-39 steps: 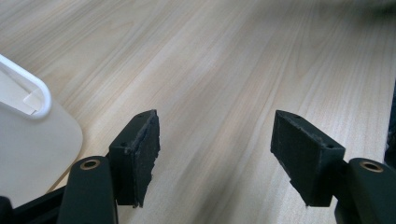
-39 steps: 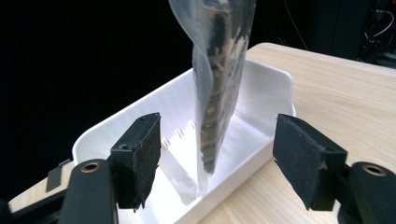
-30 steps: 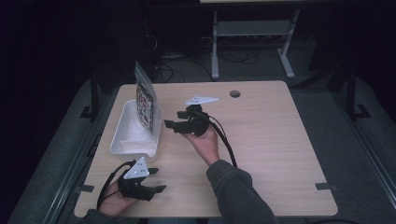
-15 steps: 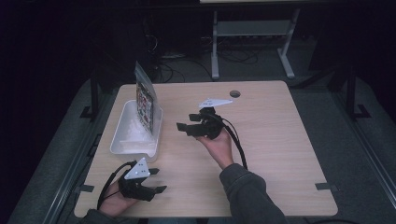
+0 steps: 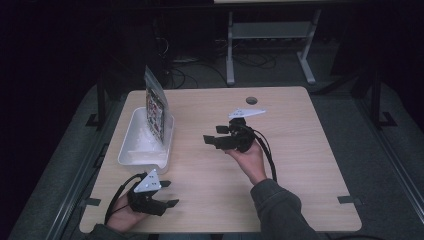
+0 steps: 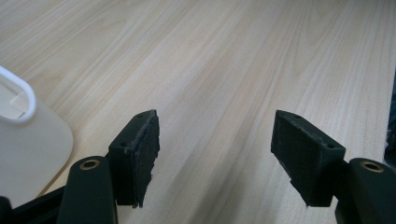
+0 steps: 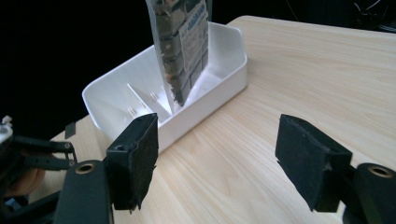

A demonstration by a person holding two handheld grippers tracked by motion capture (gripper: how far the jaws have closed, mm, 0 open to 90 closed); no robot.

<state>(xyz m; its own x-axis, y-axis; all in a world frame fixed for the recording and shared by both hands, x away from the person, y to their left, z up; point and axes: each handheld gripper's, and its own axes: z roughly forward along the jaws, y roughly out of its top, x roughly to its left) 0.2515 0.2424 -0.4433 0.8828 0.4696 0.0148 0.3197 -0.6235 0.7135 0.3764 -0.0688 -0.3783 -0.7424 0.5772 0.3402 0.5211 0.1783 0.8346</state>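
A white plastic tray [image 5: 131,145] lies at the table's left side, and a clear printed packet [image 5: 155,111] stands upright in its far end, leaning on the right wall. In the right gripper view the packet [image 7: 181,46] rises out of the tray [image 7: 224,79], which has a thin divider inside. My right gripper [image 5: 212,134] hovers open over the middle of the table, pointing left toward the tray with nothing between its jaws. My left gripper [image 5: 168,193] rests open near the front left edge, just in front of the tray's near corner [image 6: 18,100].
A round cable hole [image 5: 251,100] sits at the table's far edge. A metal frame [image 5: 270,37] and loose cables lie on the dark floor behind the table. Bare wood spreads over the table's right half [image 5: 310,150].
My right gripper has drawn back to the right, away from the tray and packet, and lifted slightly. The left gripper has stayed put.
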